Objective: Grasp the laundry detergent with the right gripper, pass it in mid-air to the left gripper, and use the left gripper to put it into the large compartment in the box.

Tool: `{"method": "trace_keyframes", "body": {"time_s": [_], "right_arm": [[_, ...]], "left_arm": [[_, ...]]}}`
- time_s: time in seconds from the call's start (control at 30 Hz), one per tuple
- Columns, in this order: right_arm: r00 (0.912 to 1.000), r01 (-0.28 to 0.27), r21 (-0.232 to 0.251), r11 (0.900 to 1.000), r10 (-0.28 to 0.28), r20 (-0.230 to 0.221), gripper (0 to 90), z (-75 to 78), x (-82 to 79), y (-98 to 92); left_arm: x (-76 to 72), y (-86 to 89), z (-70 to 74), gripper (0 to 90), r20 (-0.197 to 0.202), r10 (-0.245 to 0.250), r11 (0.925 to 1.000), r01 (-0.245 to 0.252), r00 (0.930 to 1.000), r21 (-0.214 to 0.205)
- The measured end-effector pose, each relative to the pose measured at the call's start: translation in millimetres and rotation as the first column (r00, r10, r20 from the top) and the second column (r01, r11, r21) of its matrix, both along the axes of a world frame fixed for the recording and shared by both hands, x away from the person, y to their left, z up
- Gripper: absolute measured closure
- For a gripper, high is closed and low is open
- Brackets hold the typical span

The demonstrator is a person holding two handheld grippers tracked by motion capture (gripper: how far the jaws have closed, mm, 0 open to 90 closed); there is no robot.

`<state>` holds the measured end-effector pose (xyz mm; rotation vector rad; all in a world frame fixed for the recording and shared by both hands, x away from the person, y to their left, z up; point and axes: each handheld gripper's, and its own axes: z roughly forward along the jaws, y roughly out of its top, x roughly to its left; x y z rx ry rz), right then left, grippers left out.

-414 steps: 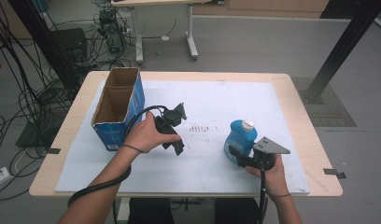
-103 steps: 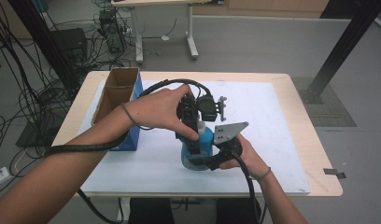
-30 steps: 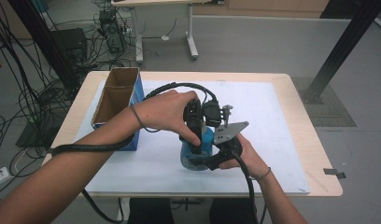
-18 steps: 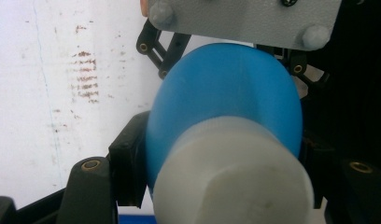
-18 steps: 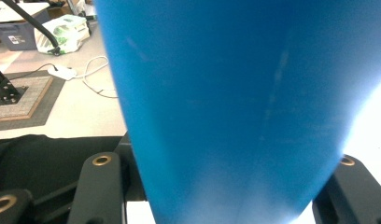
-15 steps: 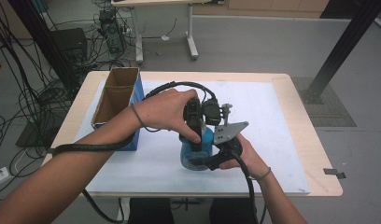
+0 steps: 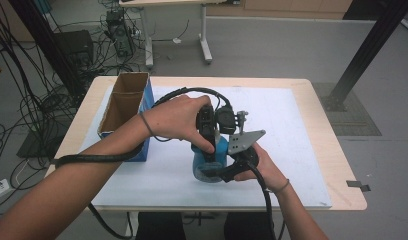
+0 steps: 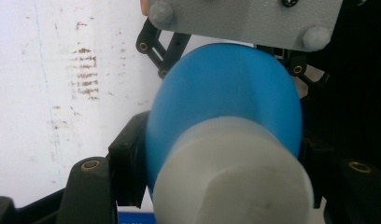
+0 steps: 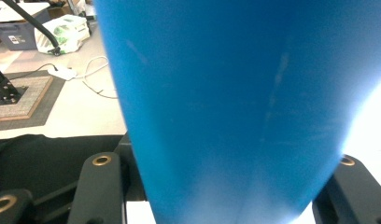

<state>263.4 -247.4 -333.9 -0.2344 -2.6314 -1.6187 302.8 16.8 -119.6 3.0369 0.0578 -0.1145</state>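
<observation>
A blue bottle (image 7: 221, 149) with a white cap (image 8: 235, 177) stands upright on the white sheet (image 7: 292, 150) near the table's front middle. My left gripper (image 7: 208, 150) comes down on it from above, and in the left gripper view its black jaws press either side of the cap, so my left gripper (image 8: 226, 186) is shut on it. My right gripper (image 7: 227, 171) reaches in from the front right, low on the bottle. In the right gripper view the blue bottle (image 9: 235, 102) fills the gap between the jaws of my right gripper (image 9: 226, 191), which is shut on the body.
An open cardboard box (image 7: 123, 107) with a blue side stands at the table's left, close to the left forearm. The grey plate (image 8: 244, 18) of the right gripper shows beyond the bottle. Cables and a desk frame lie on the floor behind the table (image 7: 337, 165).
Since the oldest frame the bottle has come from the right to the middle in the right gripper, and the left hand has come over its top. Over the last second nothing visibly moves.
</observation>
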Motion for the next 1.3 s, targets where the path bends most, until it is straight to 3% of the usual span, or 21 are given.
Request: {"method": "trace_keyframes", "body": {"time_s": [1.3], "right_arm": [[1.0,0.005,0.004,1.0,-0.005,-0.003,41.8,-2.5,2.9,-2.7]], "left_arm": [[0.9,-1.8,-1.9,36.3,0.007,0.003,1.0,-0.003,1.0,-0.004]]}}
